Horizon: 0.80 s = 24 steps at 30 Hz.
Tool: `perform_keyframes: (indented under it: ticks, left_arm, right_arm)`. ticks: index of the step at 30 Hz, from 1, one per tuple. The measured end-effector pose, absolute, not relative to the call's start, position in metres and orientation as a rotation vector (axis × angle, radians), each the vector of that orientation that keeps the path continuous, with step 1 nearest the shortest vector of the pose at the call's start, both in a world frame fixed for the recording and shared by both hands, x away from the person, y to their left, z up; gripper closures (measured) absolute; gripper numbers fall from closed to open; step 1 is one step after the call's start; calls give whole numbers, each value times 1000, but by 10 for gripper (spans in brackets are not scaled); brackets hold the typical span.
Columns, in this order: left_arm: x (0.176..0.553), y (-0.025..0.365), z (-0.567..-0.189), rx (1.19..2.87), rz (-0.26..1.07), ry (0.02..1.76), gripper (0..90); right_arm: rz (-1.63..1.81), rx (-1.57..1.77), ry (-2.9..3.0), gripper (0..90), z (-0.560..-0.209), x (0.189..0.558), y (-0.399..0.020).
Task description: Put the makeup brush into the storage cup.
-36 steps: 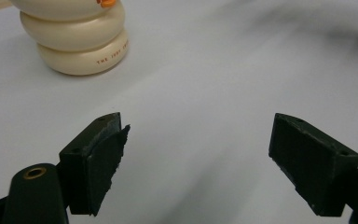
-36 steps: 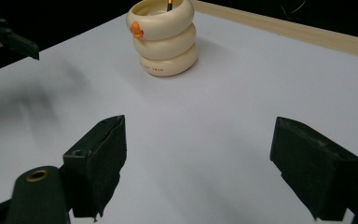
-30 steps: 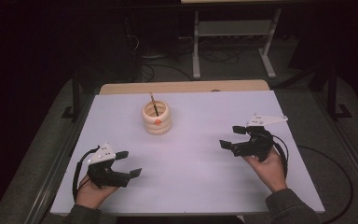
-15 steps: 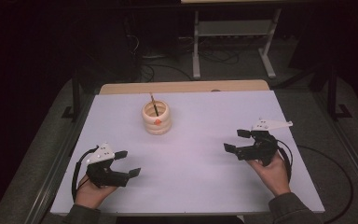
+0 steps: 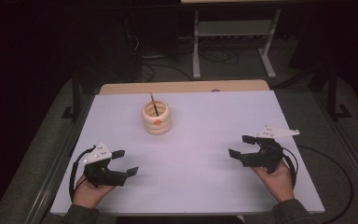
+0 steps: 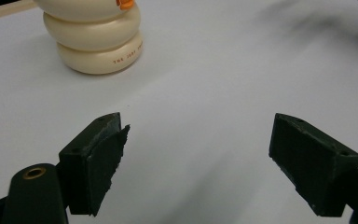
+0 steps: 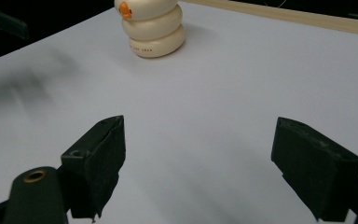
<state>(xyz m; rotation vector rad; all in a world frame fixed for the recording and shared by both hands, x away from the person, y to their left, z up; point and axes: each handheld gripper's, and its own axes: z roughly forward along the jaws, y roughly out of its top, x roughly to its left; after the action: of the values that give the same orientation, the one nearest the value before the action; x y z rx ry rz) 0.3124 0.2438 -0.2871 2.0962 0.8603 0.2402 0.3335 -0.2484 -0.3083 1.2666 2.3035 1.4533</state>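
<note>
left gripper (image 5: 123,163) and right gripper (image 5: 242,147) rest wide open, empty, at the near edge; the ringed holder (image 5: 156,118) with upright stick (image 5: 153,104) stands far, centre, nearer the left.

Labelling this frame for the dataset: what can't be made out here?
- Cream ringed holder: top cut off by the upper edge in the left gripper view, and likewise in the right gripper view.
- Small print near the holder's base: too small to read in either gripper view.
- Thin stick standing in the holder: too small in the high view to tell what it is; lower end hidden inside.
- Left tool and right tool: both open, nothing held.
</note>
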Motion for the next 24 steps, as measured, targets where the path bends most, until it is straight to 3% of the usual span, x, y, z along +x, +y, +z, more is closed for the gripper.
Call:
perform_keyframes:
  ticks: [24]
  left_arm:
    - [314,251,-289,2091,299,880,171]
  right_arm:
    - [1463,1345,2250,156,-328,304,-270]
